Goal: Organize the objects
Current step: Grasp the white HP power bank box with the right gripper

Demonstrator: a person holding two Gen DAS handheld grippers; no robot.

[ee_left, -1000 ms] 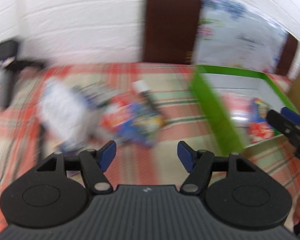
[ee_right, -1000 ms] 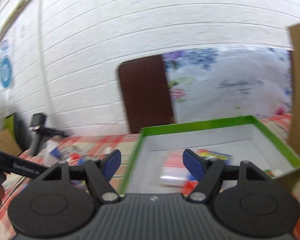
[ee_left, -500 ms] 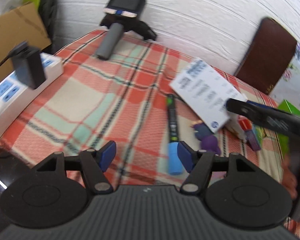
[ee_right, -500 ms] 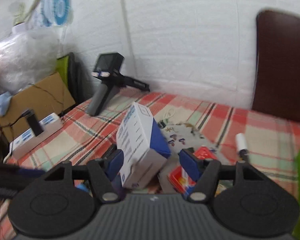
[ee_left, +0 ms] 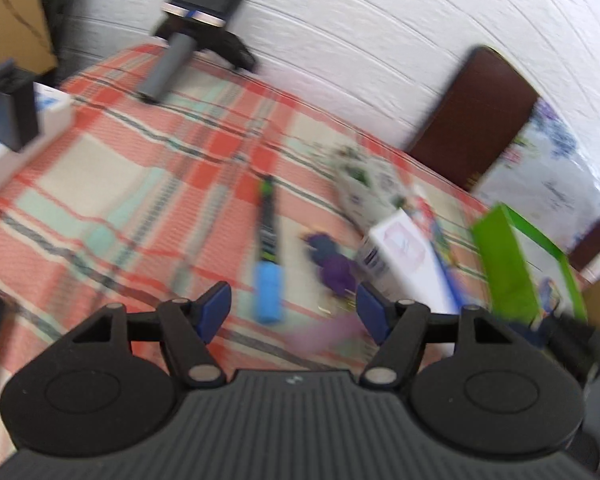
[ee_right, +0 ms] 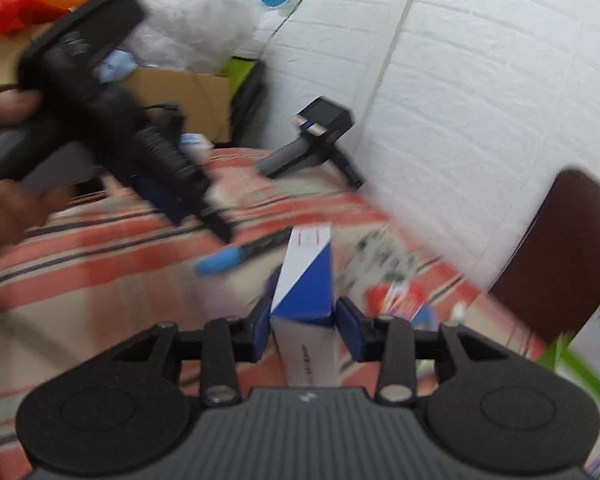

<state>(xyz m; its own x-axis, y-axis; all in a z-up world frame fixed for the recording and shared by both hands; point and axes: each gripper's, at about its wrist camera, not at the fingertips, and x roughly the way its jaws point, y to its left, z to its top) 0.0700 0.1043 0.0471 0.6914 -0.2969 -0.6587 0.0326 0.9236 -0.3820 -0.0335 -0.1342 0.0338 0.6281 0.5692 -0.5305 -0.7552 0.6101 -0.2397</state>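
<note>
My right gripper [ee_right: 302, 330] is shut on a white and blue box [ee_right: 306, 280], held above the plaid cloth. The box also shows in the left wrist view [ee_left: 396, 254]. My left gripper [ee_left: 294, 310] is open and empty, low over the cloth. Just ahead of it lie a black marker with a blue cap [ee_left: 267, 256] and a small purple toy [ee_left: 332, 264]. The marker shows in the right wrist view [ee_right: 236, 254] too. A green-walled box [ee_left: 508, 264] stands to the right. The left gripper's body [ee_right: 112, 120] appears at the left of the right wrist view.
A plaid cloth [ee_left: 112, 184] covers the surface. A grey-handled device [ee_left: 188, 36] lies at the far edge by the white wall. A white power strip with a black plug [ee_left: 8, 116] sits at the left. A printed bag [ee_left: 364, 184] and red packets [ee_right: 392, 296] lie mid-cloth. A cardboard box [ee_right: 180, 92] stands behind.
My right gripper has closed on the white and blue box and lifted it. My left gripper has swung right a little, staying open.
</note>
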